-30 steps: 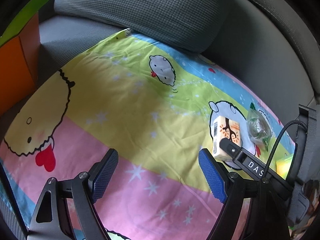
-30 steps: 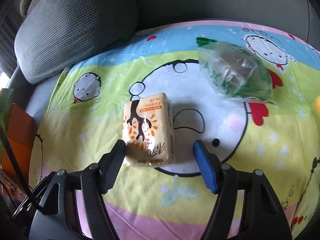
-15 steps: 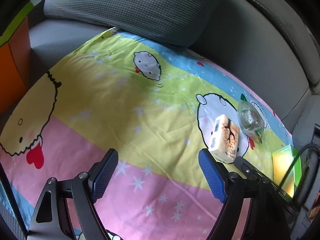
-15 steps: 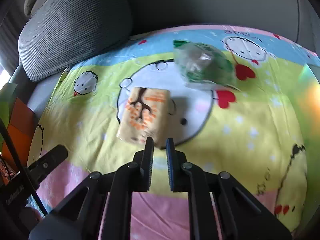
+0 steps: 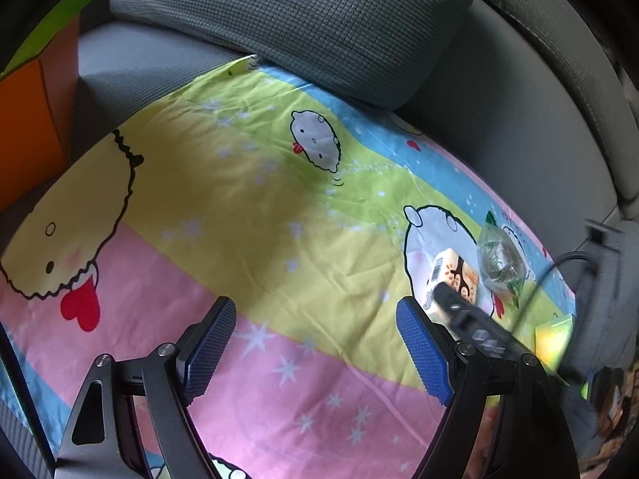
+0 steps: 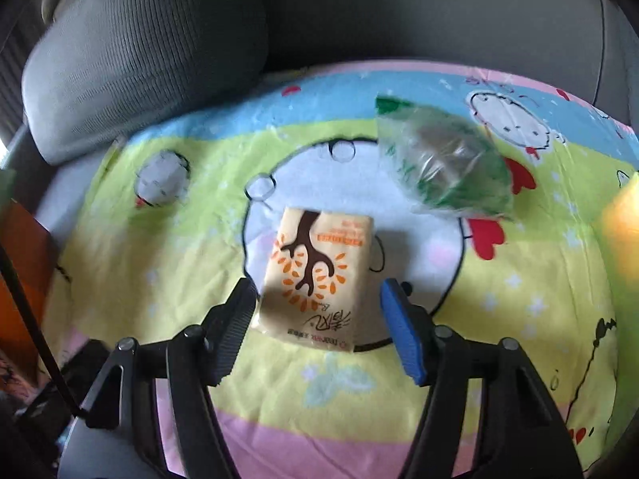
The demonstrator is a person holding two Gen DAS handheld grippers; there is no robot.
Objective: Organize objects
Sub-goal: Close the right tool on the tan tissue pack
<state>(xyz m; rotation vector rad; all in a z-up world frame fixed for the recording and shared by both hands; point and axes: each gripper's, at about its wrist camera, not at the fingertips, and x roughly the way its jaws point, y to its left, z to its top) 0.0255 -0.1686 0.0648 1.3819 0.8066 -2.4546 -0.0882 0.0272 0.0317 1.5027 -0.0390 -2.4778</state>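
A cream tissue pack [image 6: 315, 275] with a brown tree print lies on the cartoon sheet [image 6: 139, 263]. My right gripper [image 6: 316, 293] straddles its near end and its jaws are opening. The left finger is at the pack's edge, while the blue right pad [image 6: 399, 327] stands clear of it. A clear bag [image 6: 443, 167] with green contents lies beyond, to the right. In the left wrist view the pack [image 5: 451, 275] and bag [image 5: 499, 255] sit at far right, with the right gripper's finger [image 5: 459, 307] over the pack. My left gripper [image 5: 315, 311] hangs open above bare sheet [image 5: 239, 199], holding nothing.
A grey cushion [image 5: 299, 20] leans on the sofa back behind the sheet. An orange box [image 5: 28, 127] stands at the left edge. A yellow-green object [image 6: 619, 231] lies at the sheet's right side. A black cable [image 5: 559, 263] trails near the right gripper.
Half a second ago the right gripper was shut and drawn back from the pack. Now it has come forward again with its fingers spread around the pack. The left gripper has stayed open.
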